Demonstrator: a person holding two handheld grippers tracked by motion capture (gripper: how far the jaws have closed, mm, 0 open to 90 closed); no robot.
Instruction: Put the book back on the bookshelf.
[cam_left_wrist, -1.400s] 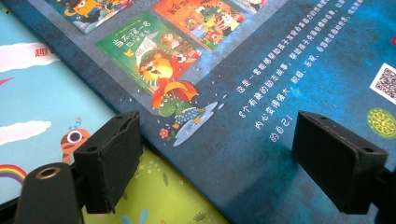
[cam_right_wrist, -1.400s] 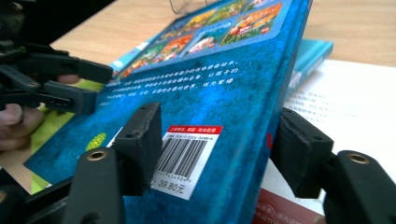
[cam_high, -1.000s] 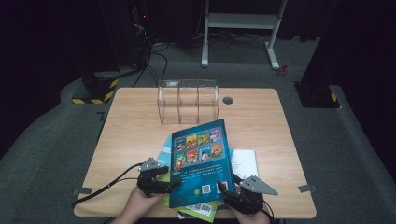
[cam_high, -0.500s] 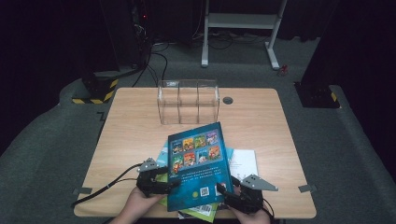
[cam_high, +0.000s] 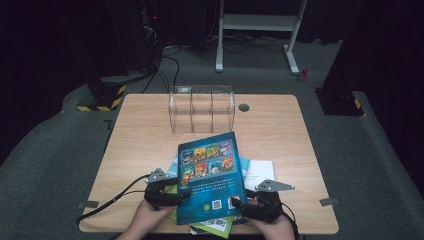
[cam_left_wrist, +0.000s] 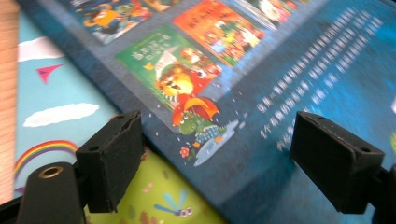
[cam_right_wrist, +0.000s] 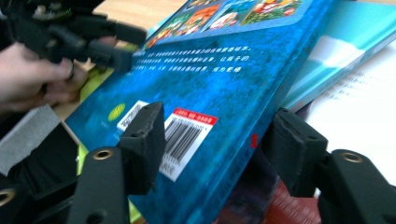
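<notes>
A blue picture book (cam_high: 210, 180) lies back cover up on a pile of books at the table's near edge. My left gripper (cam_high: 176, 196) is at the book's near left edge. In the left gripper view that gripper (cam_left_wrist: 224, 163) is open, and the book's (cam_left_wrist: 280, 70) edge runs between its wide jaws. My right gripper (cam_high: 239, 204) is at the near right corner. In the right gripper view, this gripper (cam_right_wrist: 219, 140) has one pad over the barcode and the other past the spine. Its jaws have just been opening around the book (cam_right_wrist: 224, 70), apart from it. The left gripper (cam_right_wrist: 128, 46) shows farther off.
Under the blue book lie a light-blue book (cam_left_wrist: 56, 107), a green one (cam_high: 215, 225) and a white page (cam_right_wrist: 355, 107). A clear acrylic divider box (cam_high: 202, 107) stands at the back of the wooden table (cam_high: 140, 145), beside a cable grommet (cam_high: 243, 107).
The blue book has turned a little, its far end swinging left and squarer to the table. Both grippers have stayed at its near corners.
</notes>
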